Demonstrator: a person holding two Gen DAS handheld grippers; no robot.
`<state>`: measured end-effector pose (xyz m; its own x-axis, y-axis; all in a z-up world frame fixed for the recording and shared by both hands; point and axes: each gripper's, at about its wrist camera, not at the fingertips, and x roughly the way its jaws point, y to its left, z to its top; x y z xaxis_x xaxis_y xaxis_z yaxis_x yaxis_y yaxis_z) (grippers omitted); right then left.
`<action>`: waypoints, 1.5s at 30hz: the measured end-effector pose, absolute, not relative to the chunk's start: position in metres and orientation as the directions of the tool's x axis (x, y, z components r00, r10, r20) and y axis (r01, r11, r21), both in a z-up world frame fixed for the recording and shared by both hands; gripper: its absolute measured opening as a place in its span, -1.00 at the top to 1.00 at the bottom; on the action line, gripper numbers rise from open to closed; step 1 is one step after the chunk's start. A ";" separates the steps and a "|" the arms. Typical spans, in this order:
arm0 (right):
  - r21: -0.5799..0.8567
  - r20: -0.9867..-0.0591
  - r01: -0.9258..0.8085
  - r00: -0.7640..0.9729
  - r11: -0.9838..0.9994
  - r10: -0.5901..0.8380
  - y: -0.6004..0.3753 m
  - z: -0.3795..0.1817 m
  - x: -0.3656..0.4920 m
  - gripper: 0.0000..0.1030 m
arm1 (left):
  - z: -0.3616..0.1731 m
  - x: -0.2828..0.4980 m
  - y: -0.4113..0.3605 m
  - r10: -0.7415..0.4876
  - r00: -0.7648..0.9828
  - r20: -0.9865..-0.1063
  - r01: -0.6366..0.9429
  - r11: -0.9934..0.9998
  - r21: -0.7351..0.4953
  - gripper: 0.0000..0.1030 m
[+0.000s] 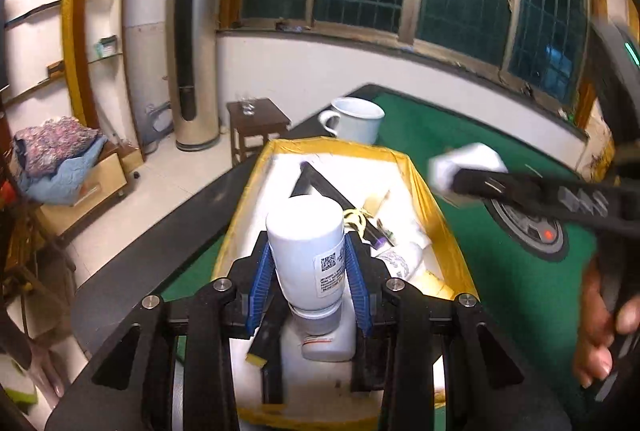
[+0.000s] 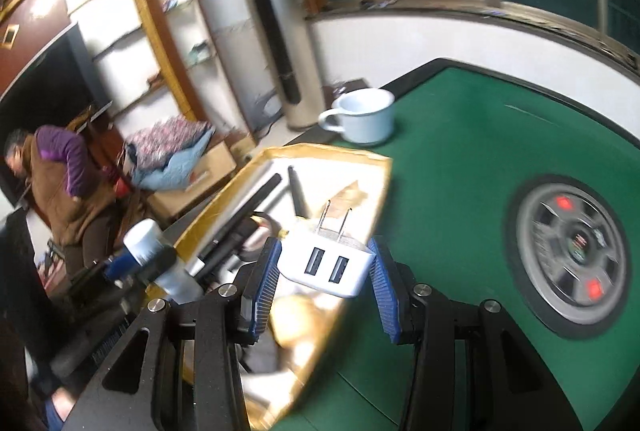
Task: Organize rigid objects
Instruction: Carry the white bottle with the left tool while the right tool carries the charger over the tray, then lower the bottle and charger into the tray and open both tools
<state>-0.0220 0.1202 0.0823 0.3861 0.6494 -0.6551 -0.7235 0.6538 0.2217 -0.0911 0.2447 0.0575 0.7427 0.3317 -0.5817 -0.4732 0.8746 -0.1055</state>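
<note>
The left claw (image 1: pixel 308 271) is gripping a white bottle (image 1: pixel 306 251) directly above the yellow-rimmed box (image 1: pixel 416 171), long axis pointing away along the fingers. The right claw (image 2: pixel 324 273) is clamping a white USB charger (image 2: pixel 326 263), prongs pointing forward, over the box's right rim, beside the green table (image 2: pixel 460 151); both loads are hanging nearly over the box interior.
</note>
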 end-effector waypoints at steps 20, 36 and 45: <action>0.188 -0.799 -0.729 0.276 0.658 0.534 0.238 0.038 0.037 0.22 | 0.046 -0.061 0.265 0.229 0.751 -0.620 -0.423 0.887 -0.185 0.35; 0.176 -0.791 -0.736 0.290 0.654 0.539 0.229 0.045 0.034 0.19 | 0.047 -0.058 0.255 0.231 0.754 -0.615 -0.416 0.892 -0.175 0.35; 0.173 -0.747 -0.751 0.322 0.638 0.582 0.204 0.064 0.010 0.16 | 0.056 -0.067 0.230 0.272 0.753 -0.599 -0.415 0.903 -0.113 0.30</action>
<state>0.0101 0.2037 0.0641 0.3215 0.5815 -0.7473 -0.7507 0.6376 0.1731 -0.0675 0.2304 0.0561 0.7530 0.2717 -0.5993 -0.4153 0.9027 -0.1126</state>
